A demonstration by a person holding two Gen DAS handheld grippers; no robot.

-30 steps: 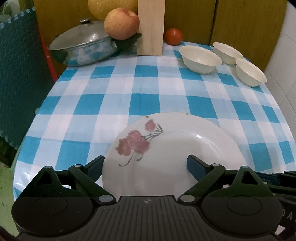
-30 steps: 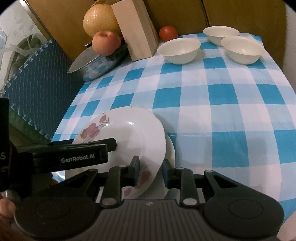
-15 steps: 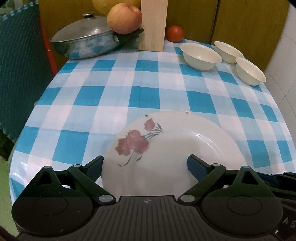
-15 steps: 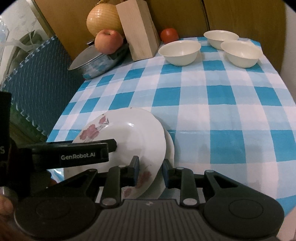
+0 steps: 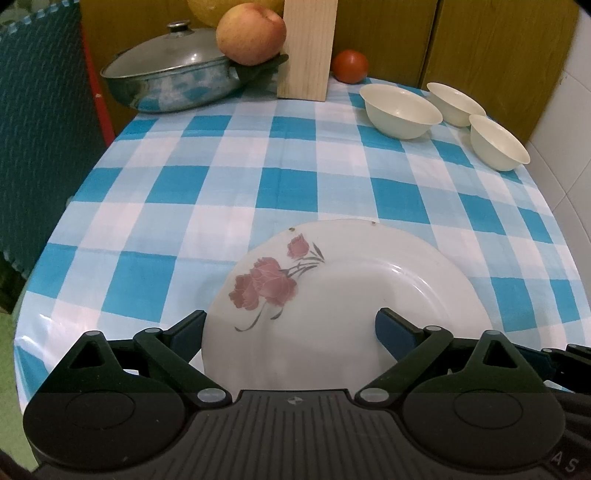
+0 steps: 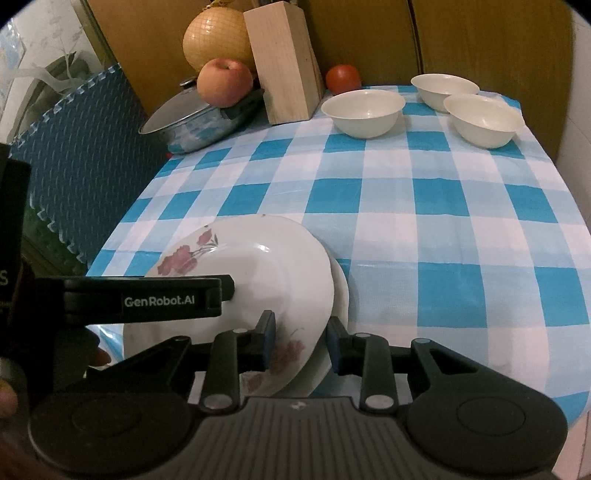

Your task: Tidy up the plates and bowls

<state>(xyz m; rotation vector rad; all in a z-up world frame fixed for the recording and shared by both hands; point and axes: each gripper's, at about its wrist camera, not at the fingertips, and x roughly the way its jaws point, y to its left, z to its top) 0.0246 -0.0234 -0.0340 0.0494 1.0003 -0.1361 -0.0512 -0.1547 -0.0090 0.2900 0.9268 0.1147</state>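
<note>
A white plate with red flowers (image 5: pixel 332 306) lies at the near edge of the checked table; in the right wrist view it (image 6: pixel 258 266) rests on a second white plate (image 6: pixel 341 295). My left gripper (image 5: pixel 290 328) is open, its fingers spread over the top plate's near rim. My right gripper (image 6: pixel 300 341) has its jaws closed on the rims of the stacked plates at their near right side. Three cream bowls stand apart at the far right: one (image 5: pixel 400 110), one (image 5: pixel 456 103), one (image 5: pixel 498 142).
At the back stand a lidded pot (image 5: pixel 177 85) with an apple (image 5: pixel 251 33) on it, a wooden block (image 5: pixel 306 48), a tomato (image 5: pixel 349 66) and a netted melon (image 6: pixel 218 40). A blue foam mat (image 6: pixel 81 162) borders the left side. A wall lies right.
Both cameras have drawn back and risen slightly, so the table shows a little farther. The plates and both grippers keep the same hold and position.
</note>
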